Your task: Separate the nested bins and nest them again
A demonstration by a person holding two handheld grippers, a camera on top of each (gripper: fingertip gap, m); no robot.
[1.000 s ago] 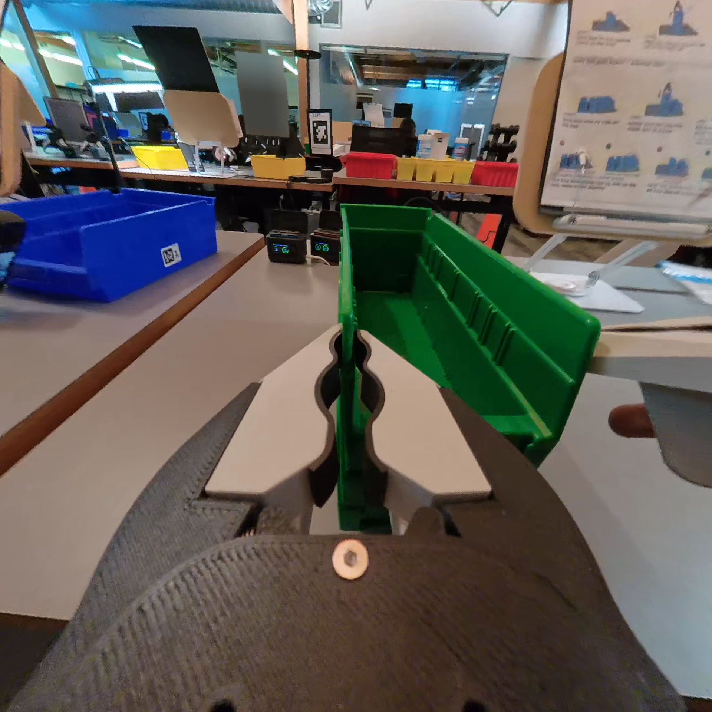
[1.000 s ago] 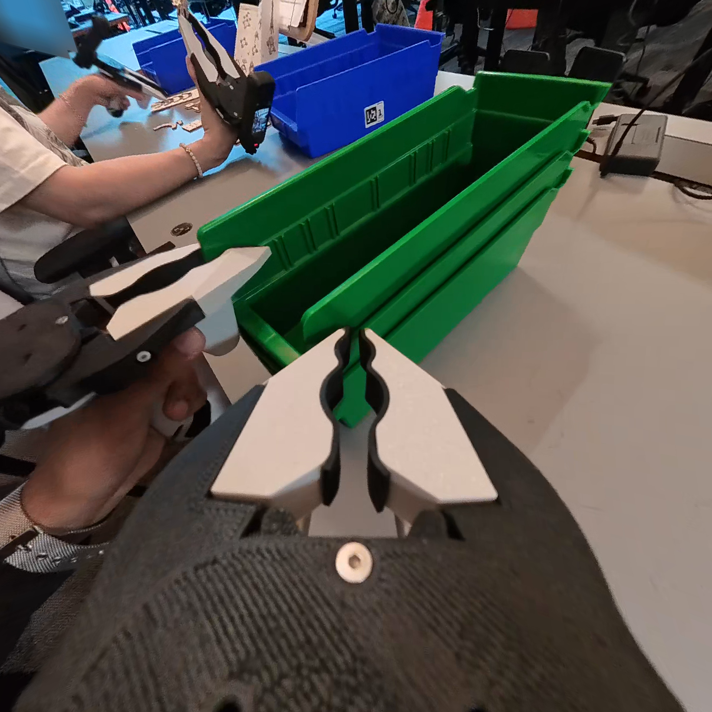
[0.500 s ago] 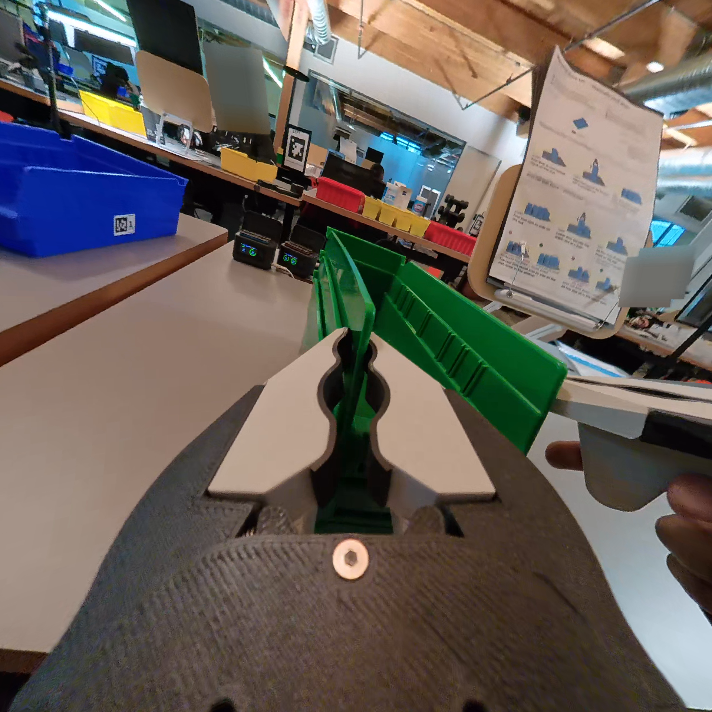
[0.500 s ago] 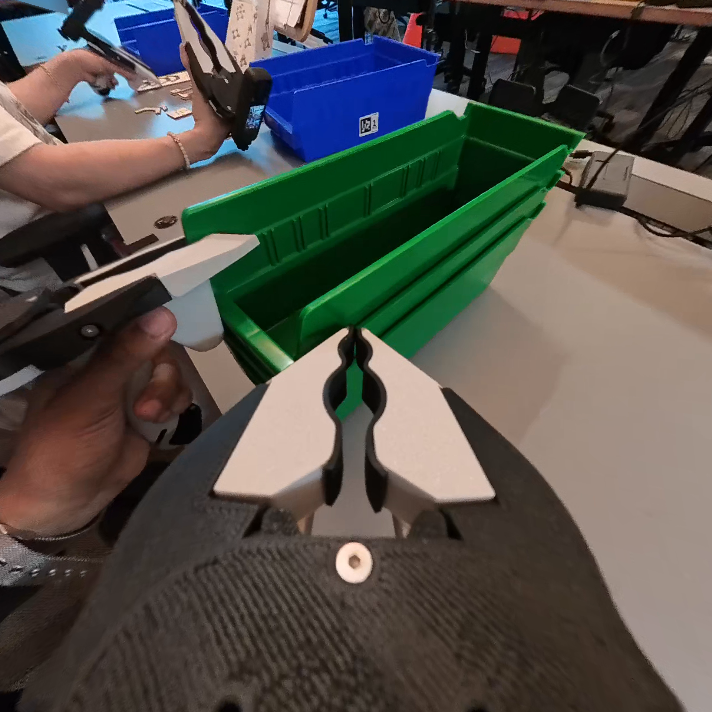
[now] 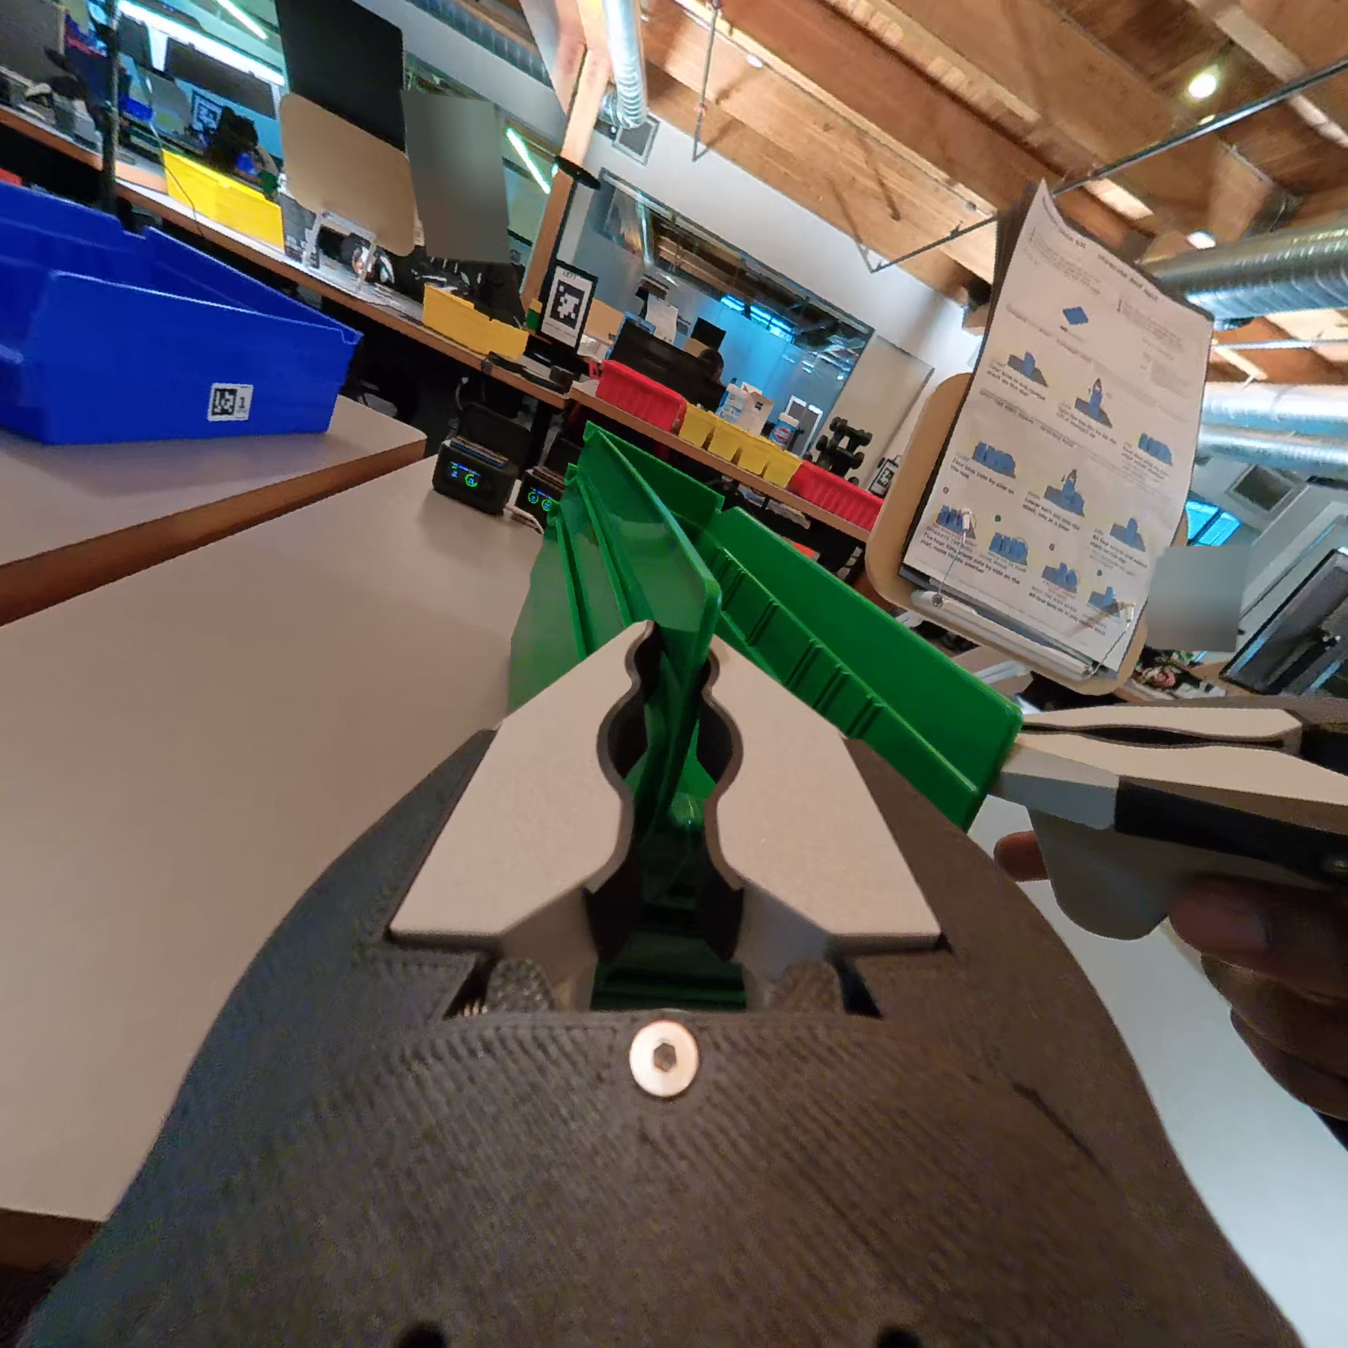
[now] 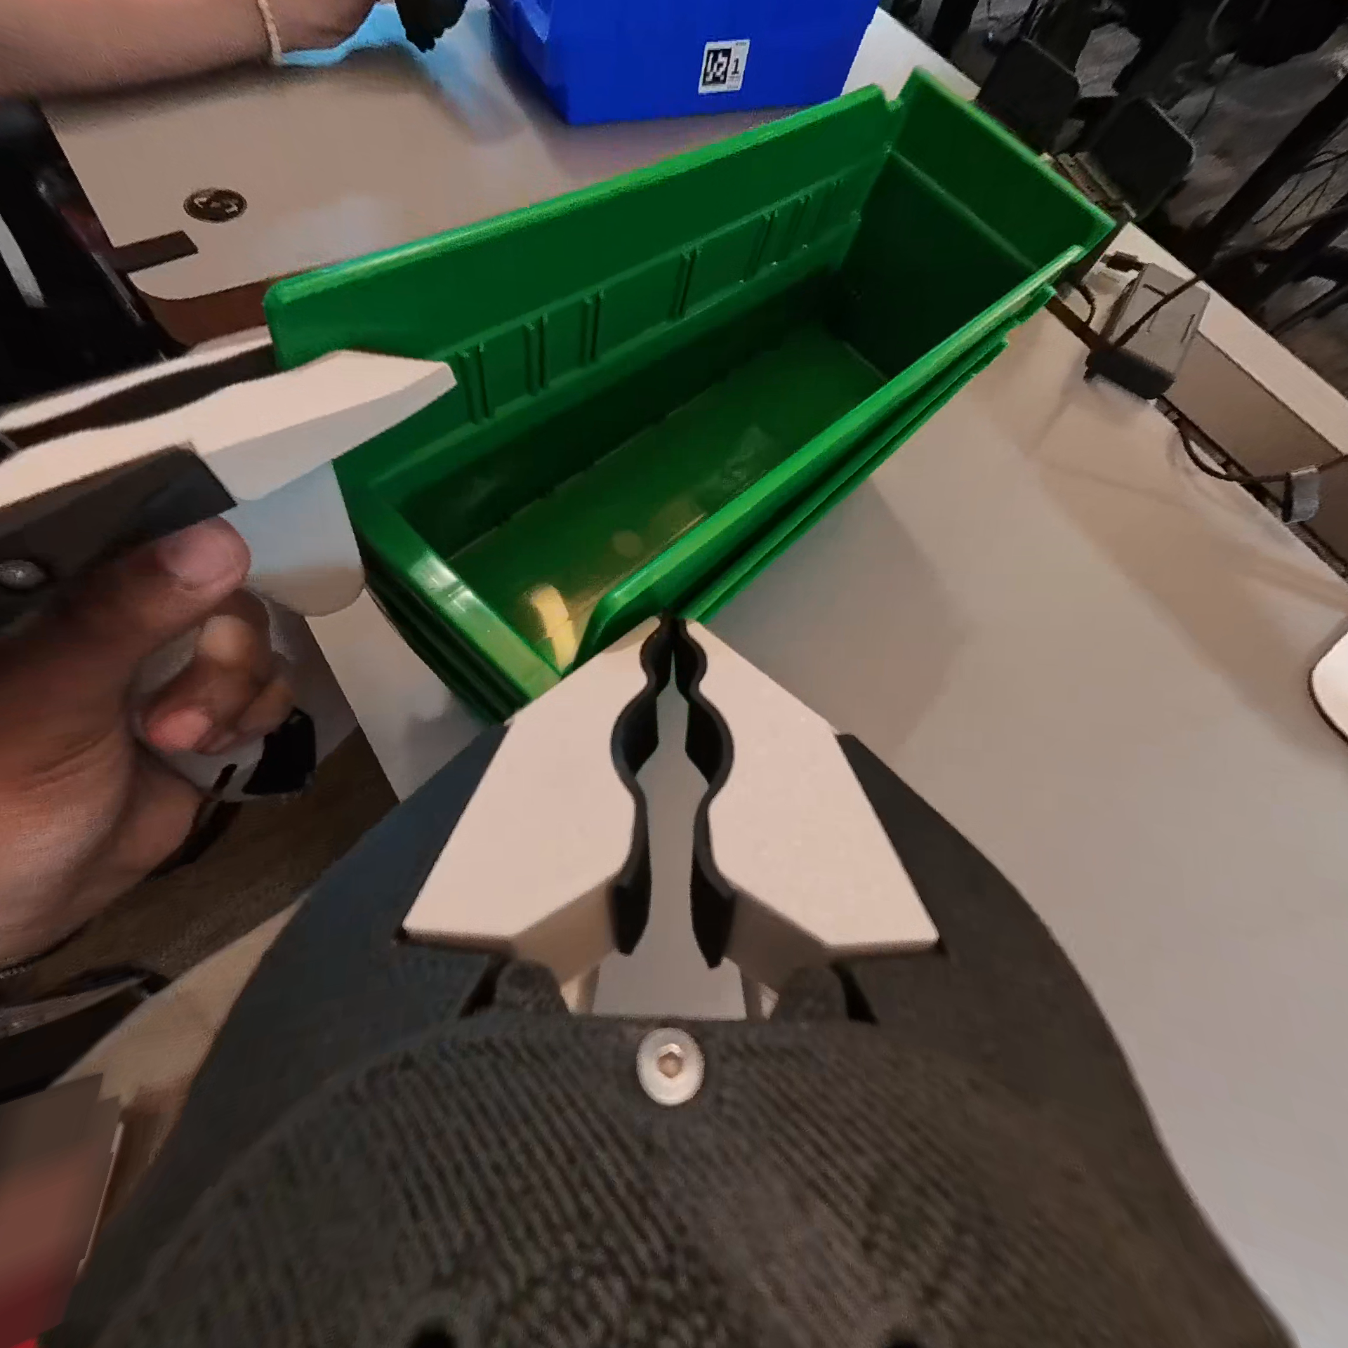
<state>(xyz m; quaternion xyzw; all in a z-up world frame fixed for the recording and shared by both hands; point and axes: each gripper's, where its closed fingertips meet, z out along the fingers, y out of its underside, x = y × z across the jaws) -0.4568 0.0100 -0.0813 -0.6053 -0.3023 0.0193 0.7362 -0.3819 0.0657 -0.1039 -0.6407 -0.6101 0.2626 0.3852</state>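
Here my left claw (image 5: pixel 671 649) pinches one side wall of the top green bin (image 6: pixel 656 408), tilting it up so it frees from the stack on the table (image 6: pixel 1021 656). My right claw (image 6: pixel 672 627), pressed nearly together, seems to nip the opposite wall's near end to share the lift.

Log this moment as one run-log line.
left tongs: shut on top green bin wall | right tongs: shut on opposite wall | stack: nested, on grey table

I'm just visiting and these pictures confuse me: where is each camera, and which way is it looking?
Left wrist view: sits on the left hand-held gripper, looking low along the green bins it clamps; the right hand-held gripper and fingers show.
Right wrist view: sits on the right hand-held gripper, looking down into the green bins; the left hand shows.
Both share the bins and table.
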